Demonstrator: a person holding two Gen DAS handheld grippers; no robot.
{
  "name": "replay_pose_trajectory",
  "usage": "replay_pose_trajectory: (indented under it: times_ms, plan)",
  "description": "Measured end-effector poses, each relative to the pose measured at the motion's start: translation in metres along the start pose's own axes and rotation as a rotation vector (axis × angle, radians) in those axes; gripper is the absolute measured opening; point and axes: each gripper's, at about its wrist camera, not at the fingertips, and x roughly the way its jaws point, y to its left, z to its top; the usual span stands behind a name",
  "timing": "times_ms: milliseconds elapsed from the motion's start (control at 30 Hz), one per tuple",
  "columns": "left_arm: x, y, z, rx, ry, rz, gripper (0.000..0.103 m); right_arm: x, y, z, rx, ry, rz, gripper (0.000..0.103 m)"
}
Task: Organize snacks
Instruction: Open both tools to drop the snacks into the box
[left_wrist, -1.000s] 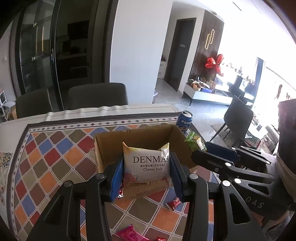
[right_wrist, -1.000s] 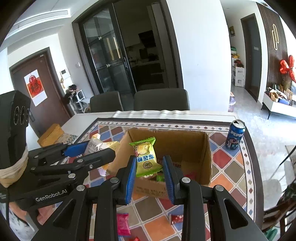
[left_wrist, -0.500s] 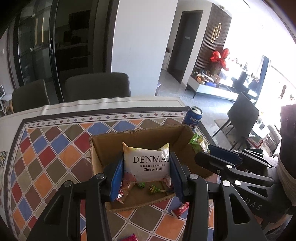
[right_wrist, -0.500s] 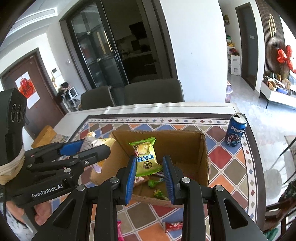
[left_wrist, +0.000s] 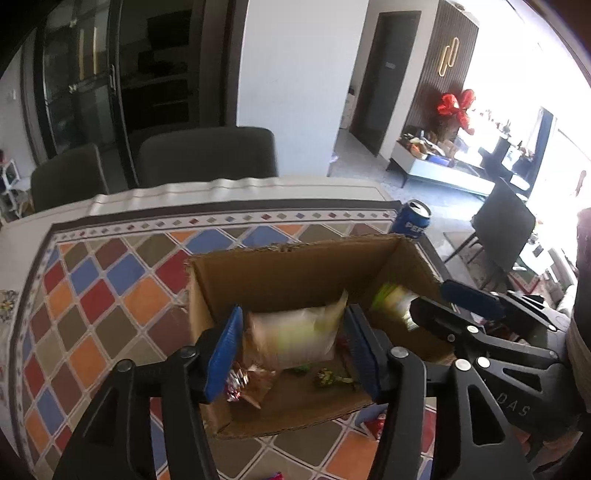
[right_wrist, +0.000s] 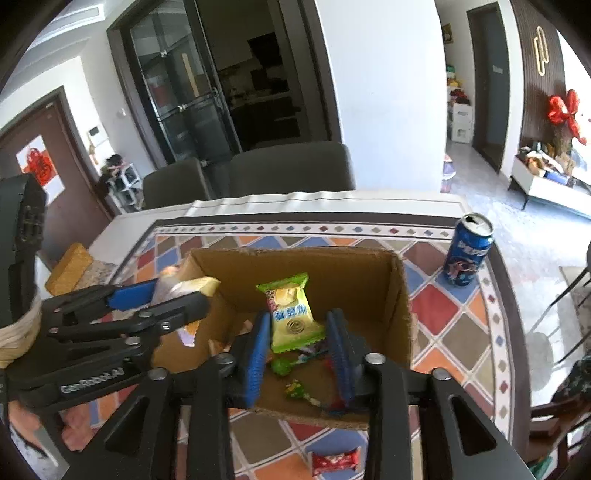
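Both snacks are being let go over the cardboard box (left_wrist: 295, 273), which serves as the landmark on the patterned tablecloth (left_wrist: 92, 295).

The left gripper (left_wrist: 295, 347) is held above the near half of the box, its jaws opening. The pale cheese-ball bag (left_wrist: 295, 339) is seen between the blue pads (left_wrist: 225, 350), blurred as if slipping free; a gap shows on either side, so it is judged no longer pinched. The right gripper (right_wrist: 297, 343) is likewise over the near half of the box, jaws opening, with the green snack packet (right_wrist: 291, 314) between them; daylight is visible beside the far pad, though contact at the near pad cannot be ruled out.

Small wrapped candies (right_wrist: 295, 387) are lying on the box floor. A red packet (right_wrist: 334, 459) is left on the cloth just in front of the box, and a blue can (right_wrist: 467, 254) stands beyond its right corner.

The bags are judged light, air-filled and crushable, with slick film. They are best taken across the flat faces near the middle or by the crimped seam, with gentle pressure so the contents are not broken. The candies are small and would call for a narrow, precise pinch.
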Motion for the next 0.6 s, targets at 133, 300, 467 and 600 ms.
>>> replay_pose_trajectory:
  times_ms: [133, 300, 467, 600]
  plan:
    - [-0.018, -0.001, -0.008, 0.007, -0.038, 0.044, 0.064, -0.005, -0.004, -0.005, 0.017, 0.0, -0.021, 0.048]
    - [-0.043, -0.008, -0.027, 0.02, -0.074, 0.069, 0.067, -0.019, -0.003, -0.019, 0.017, -0.013, -0.023, 0.048]
    - [-0.059, -0.01, -0.05, 0.019, -0.075, 0.049, 0.068, -0.039, 0.001, -0.036, 0.019, -0.04, -0.018, 0.048]
    - [-0.069, -0.011, -0.072, 0.015, -0.073, 0.058, 0.068, -0.056, 0.009, -0.049, -0.003, -0.073, -0.033, 0.048]
